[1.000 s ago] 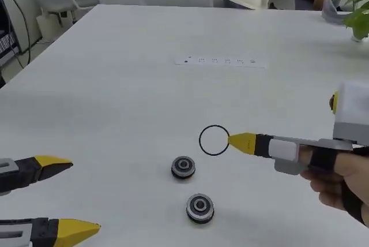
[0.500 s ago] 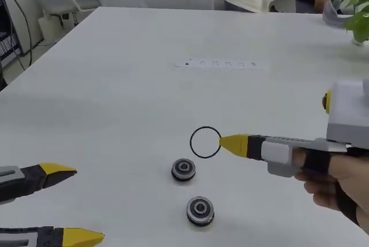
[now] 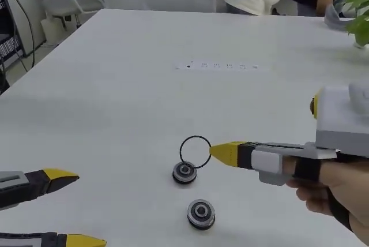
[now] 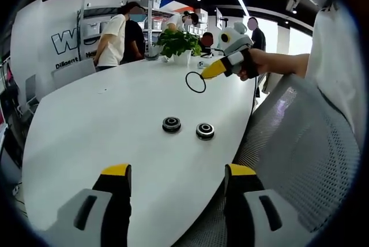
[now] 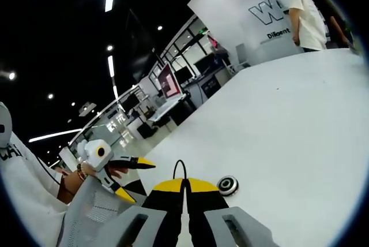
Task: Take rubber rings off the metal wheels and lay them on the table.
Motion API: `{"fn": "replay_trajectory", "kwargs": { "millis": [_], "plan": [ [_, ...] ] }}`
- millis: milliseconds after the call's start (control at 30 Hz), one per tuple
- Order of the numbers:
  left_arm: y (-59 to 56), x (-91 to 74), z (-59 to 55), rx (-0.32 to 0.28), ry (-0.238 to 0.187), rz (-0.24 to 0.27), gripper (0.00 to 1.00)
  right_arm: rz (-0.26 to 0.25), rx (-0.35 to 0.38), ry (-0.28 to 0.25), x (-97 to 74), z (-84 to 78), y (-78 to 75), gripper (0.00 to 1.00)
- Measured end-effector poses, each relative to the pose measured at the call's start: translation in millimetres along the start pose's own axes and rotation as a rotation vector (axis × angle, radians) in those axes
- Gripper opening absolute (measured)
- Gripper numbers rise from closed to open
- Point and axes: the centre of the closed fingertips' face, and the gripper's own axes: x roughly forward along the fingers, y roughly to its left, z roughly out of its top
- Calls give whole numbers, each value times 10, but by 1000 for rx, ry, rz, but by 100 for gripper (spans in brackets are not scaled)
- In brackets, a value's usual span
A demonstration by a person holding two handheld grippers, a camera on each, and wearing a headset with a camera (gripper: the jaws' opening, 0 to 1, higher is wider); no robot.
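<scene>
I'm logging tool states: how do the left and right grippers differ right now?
The left gripper is open, its jaws wide apart; the right gripper is shut. The left gripper holds nothing; the right gripper pinches a rubber ring by its edge, in the air above the table. Both have yellow tips.

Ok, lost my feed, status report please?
Right gripper shut on rubber ring, held above table. Left gripper open, idle. Two metal wheels on table, nothing blocking.
</scene>
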Motion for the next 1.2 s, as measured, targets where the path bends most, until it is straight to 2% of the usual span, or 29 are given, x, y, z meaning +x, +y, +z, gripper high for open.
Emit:
{"fn": "replay_trajectory", "kwargs": {
  "millis": [467,700,933,1033,1200],
  "plan": [
    [1,6,24,-17,-16,3,63,14,-35,58,115,-118,64,0],
    [11,10,14,-20,-16,6,63,35,-67,106,208,-186,116,0],
    [12,7,15,-18,-19,7,63,47,-119,139,274,-153,171,0],
    [11,7,12,-15,-18,7,63,66,-116,144,305,-136,212,0],
    [13,5,14,-14,-19,8,63,71,-154,169,408,-102,248,0]
  ]
}}
